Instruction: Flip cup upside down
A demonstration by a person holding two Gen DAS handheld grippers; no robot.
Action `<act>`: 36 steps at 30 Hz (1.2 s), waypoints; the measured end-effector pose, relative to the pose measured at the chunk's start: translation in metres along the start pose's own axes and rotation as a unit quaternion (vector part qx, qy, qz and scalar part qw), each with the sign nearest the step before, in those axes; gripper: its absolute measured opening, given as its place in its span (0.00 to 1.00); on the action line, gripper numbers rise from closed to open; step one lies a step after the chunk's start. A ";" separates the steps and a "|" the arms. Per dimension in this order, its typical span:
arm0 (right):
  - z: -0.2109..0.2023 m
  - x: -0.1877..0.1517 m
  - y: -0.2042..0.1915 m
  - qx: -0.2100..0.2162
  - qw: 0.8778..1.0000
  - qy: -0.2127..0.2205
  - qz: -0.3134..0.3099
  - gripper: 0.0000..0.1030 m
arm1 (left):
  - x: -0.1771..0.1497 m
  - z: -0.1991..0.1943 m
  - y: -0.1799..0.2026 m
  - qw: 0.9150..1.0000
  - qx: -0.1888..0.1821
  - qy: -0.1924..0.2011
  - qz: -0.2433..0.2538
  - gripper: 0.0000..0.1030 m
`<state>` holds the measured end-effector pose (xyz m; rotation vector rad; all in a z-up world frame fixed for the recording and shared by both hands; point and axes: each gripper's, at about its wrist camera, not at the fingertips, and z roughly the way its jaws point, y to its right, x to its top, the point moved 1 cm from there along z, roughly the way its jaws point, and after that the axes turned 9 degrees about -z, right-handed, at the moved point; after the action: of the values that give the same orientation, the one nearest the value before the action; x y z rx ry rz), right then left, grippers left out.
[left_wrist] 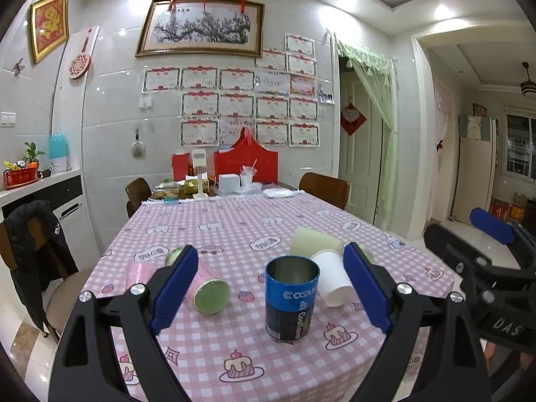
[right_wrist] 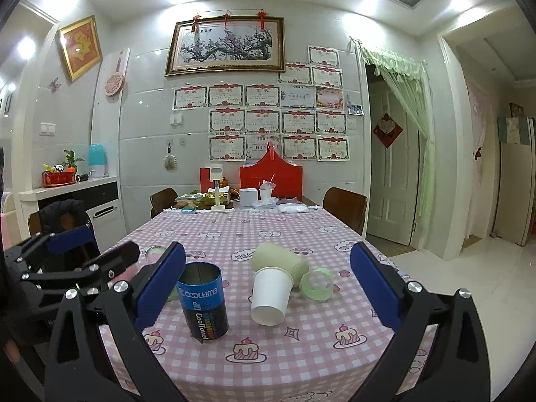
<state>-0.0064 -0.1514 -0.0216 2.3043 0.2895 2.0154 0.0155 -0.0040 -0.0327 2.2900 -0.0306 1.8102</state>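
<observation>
- Hovering short of the cluster, your left gripper (left_wrist: 268, 288) has its jaws spread wide and grips nothing; your right gripper (right_wrist: 268, 284) is just as wide and just as empty.
- The blue tin cup (left_wrist: 292, 299) stands upright, mouth up, between the left jaws and a little toward the right-hand one. In the right wrist view it sits just beside the left-hand jaw, not centred.
- The white paper cup (left_wrist: 331, 278) lies tipped just beyond the tin, close against the left gripper's right-hand jaw. Close there carelessly and you will likely pinch or crush paper along with metal.
- The pink cup (left_wrist: 204, 286) lies on its side just inside the left gripper's left-hand jaw; a sideways correction could roll it off across the checked tablecloth (left_wrist: 301, 368).
- The tin wall looks smooth and hard, so a grip taken high near the rim may slip as you rotate.
- Approaching with the right gripper as it stands, the left-hand jaw would probably strike the tin and topple it before the other pad arrives.
- The two grippers sit close together; turning one wrist through the flip could knock the other, so clear it first.
- A pale green cup (right_wrist: 274, 256) and a small green-rimmed cup (right_wrist: 316, 283) lie beyond the jaws; set the tin down short of them.
</observation>
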 end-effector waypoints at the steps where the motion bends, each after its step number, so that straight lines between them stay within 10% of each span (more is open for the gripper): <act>1: 0.000 0.000 0.000 0.000 1.000 0.000 0.000 0.92 | 0.000 -0.001 0.000 1.000 0.002 0.004 0.001 0.85; 36: 0.000 -0.003 -0.001 -0.006 1.000 0.005 0.002 0.92 | 0.001 -0.003 -0.005 0.999 0.021 0.030 0.016 0.85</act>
<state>-0.0065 -0.1512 -0.0242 2.2908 0.2734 2.0244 0.0140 0.0017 -0.0320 2.2749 -0.0211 1.9121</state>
